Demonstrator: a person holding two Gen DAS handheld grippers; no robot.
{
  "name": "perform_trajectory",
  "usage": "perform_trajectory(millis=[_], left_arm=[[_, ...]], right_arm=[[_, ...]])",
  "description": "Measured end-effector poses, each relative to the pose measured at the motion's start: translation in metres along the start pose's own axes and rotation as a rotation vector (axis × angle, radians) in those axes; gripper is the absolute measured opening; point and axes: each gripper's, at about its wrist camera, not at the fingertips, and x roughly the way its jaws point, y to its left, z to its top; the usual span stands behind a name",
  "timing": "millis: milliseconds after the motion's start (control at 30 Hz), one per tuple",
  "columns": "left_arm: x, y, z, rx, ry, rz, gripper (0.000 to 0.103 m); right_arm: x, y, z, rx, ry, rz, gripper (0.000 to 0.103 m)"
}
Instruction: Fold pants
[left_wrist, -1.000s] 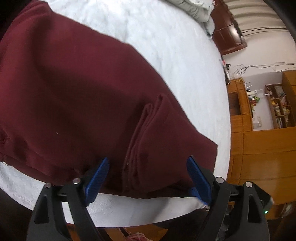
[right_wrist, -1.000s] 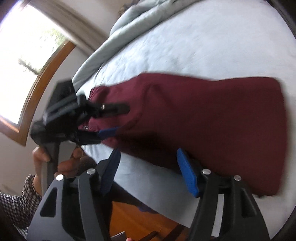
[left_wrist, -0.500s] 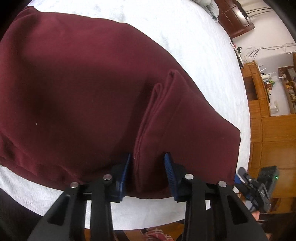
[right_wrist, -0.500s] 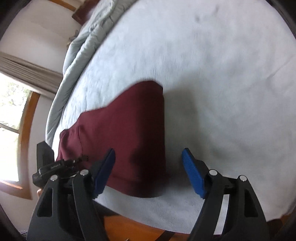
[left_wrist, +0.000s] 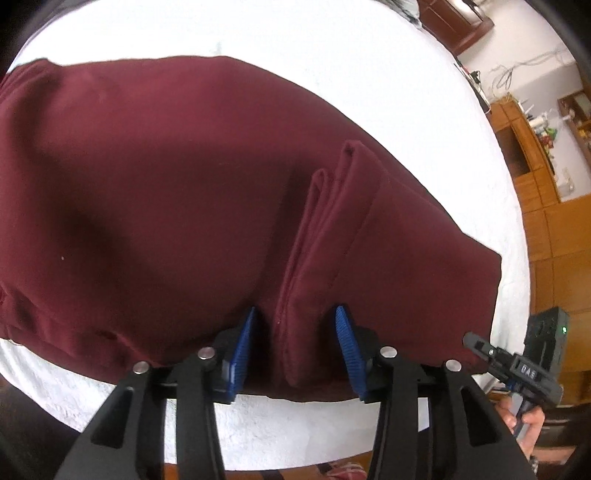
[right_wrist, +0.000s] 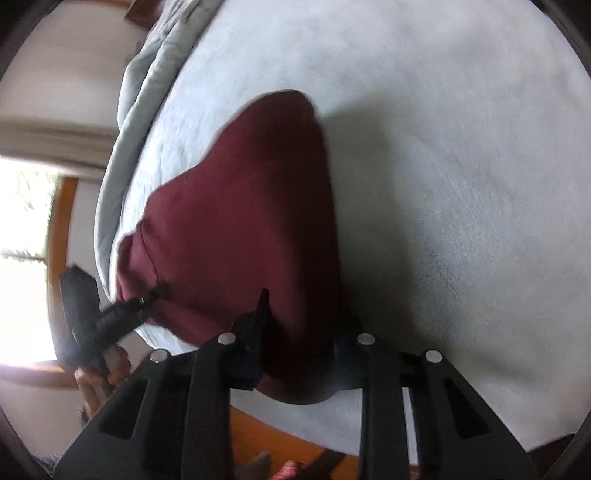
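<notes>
Your maroon pants (left_wrist: 166, 206) lie spread flat near the white bed's (left_wrist: 332, 66) front edge, with a raised pleated fold standing near one end.

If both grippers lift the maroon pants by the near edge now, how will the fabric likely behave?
The pants will probably go floppy: they lie limp on the bed, with a soft raised pleat between the left gripper fingers. They look light, likely sagging between the two hold points. The right gripper, whose jaws are closing around the hem, may only bunch the cloth.
</notes>
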Motion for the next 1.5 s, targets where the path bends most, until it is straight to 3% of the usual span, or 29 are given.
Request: perform_trajectory(millis=[67,100,167,200,267,333,400,467,567,633,667,767,833,900,967,1067,1200,1267,1367,1433,1500], left_arm=[[-0.003,0.001,0.0,-0.004,-0.004,-0.006,0.046],[-0.005,-0.001,0.001,-0.01,-0.003,-0.01,0.047],[-0.012,-0.004,0.0,-0.009,-0.017,0.003,0.048],[-0.022,-0.009,-0.003,0.005,-0.06,0.042,0.049],[-0.039,-0.018,-0.005,0.048,-0.138,0.086,0.052],[-0.055,-0.028,-0.007,0.082,-0.208,0.066,0.054],[-0.056,-0.037,-0.006,0.098,-0.203,-0.012,0.055],[-0.046,-0.042,-0.005,0.107,-0.175,-0.037,0.055],[-0.014,-0.039,-0.005,0.123,-0.115,0.042,0.054],[0.0,-0.031,-0.007,0.139,-0.099,0.107,0.058],[0.004,-0.025,-0.007,0.127,-0.097,0.083,0.059],[-0.01,-0.024,-0.007,0.114,-0.111,0.052,0.058],[-0.027,-0.019,-0.009,0.131,-0.142,0.057,0.064],[-0.046,-0.011,-0.011,0.139,-0.18,0.062,0.075],[-0.065,0.008,-0.015,0.122,-0.204,0.075,0.077],[-0.093,0.062,-0.023,0.015,-0.215,0.097,0.079],[-0.134,0.153,-0.039,-0.208,-0.262,0.182,0.081],[-0.146,0.193,-0.045,-0.301,-0.278,0.187,0.081],[-0.152,0.237,-0.044,-0.427,-0.315,0.103,0.08],[-0.147,0.256,-0.041,-0.492,-0.328,-0.003,0.08],[-0.135,0.264,-0.038,-0.554,-0.32,-0.044,0.08]], right_arm=[[-0.006,0.01,-0.001,-0.038,-0.019,-0.018,0.033],[-0.012,0.019,-0.004,-0.077,-0.043,-0.067,0.044],[-0.026,0.035,-0.01,-0.161,-0.082,-0.183,0.046],[-0.035,0.046,-0.014,-0.221,-0.115,-0.257,0.046],[-0.045,0.062,-0.02,-0.275,-0.168,-0.324,0.046],[-0.05,0.077,-0.025,-0.309,-0.185,-0.291,0.046],[-0.045,0.084,-0.027,-0.328,-0.165,-0.265,0.044],[-0.03,0.091,-0.026,-0.338,-0.139,-0.268,0.041],[0.002,0.083,-0.021,-0.314,-0.072,-0.335,0.038],[0.014,0.074,-0.02,-0.294,-0.075,-0.354,0.038],[0.015,0.073,-0.019,-0.29,-0.078,-0.352,0.038],[0.005,0.08,-0.015,-0.269,-0.095,-0.31,0.042],[-0.007,0.086,-0.014,-0.266,-0.123,-0.271,0.05],[-0.02,0.099,-0.017,-0.28,-0.158,-0.239,0.051],[-0.023,0.109,-0.021,-0.299,-0.169,-0.222,0.053],[-0.014,0.125,-0.023,-0.33,-0.166,-0.191,0.061],[0.006,0.139,-0.027,-0.355,-0.156,-0.215,0.078],[0.014,0.14,-0.025,-0.34,-0.146,-0.182,0.078],[0.026,0.142,-0.026,-0.328,-0.131,-0.192,0.079],[0.03,0.141,-0.026,-0.326,-0.127,-0.212,0.079],[0.036,0.137,-0.026,-0.311,-0.12,-0.213,0.079]])
